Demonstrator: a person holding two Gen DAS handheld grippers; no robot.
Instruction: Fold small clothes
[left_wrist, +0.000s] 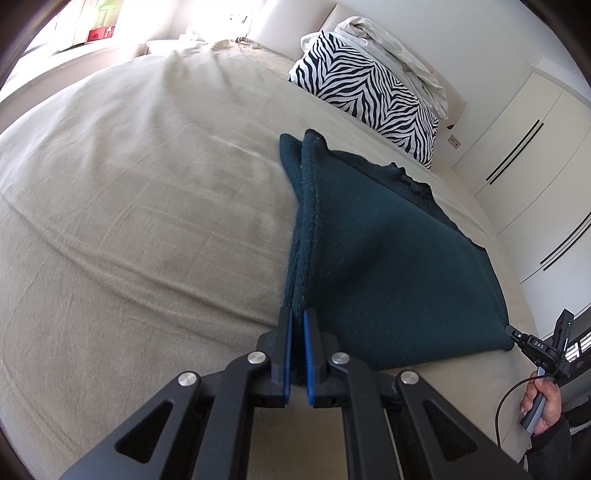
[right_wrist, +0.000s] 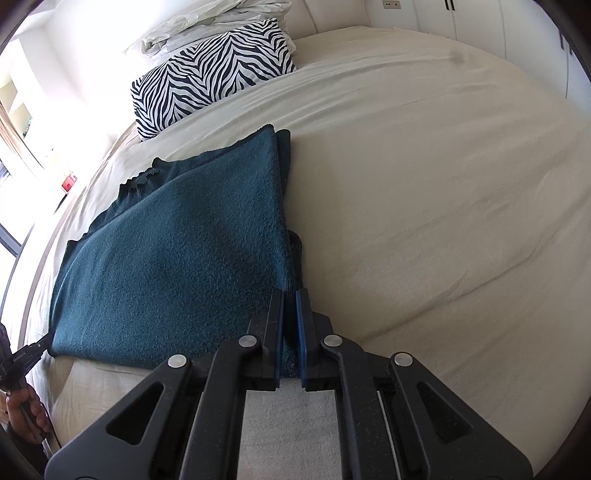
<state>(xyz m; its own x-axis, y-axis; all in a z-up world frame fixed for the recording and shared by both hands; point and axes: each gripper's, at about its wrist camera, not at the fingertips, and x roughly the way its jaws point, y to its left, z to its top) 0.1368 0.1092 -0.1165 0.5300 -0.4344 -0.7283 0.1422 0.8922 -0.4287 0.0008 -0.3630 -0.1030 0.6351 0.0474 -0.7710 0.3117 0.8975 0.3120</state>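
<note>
A dark teal knitted garment (left_wrist: 388, 251) lies folded on the beige bed, its near edge lifted off the sheet. My left gripper (left_wrist: 297, 314) is shut on the garment's near left corner, the cloth pinched between the blue pads. In the right wrist view the same teal garment (right_wrist: 177, 251) spreads to the left, and my right gripper (right_wrist: 290, 295) is shut on its near right corner. Each gripper shows at the edge of the other's view: the right gripper (left_wrist: 515, 336) on the cloth's far corner, the left gripper (right_wrist: 44, 343) likewise.
A zebra-print pillow (left_wrist: 369, 96) with crumpled white bedding (left_wrist: 399, 48) on it lies at the head of the bed (left_wrist: 129, 184). White wardrobe doors (left_wrist: 535, 155) stand along the right side. A person's hand (left_wrist: 543, 406) holds the right gripper's handle.
</note>
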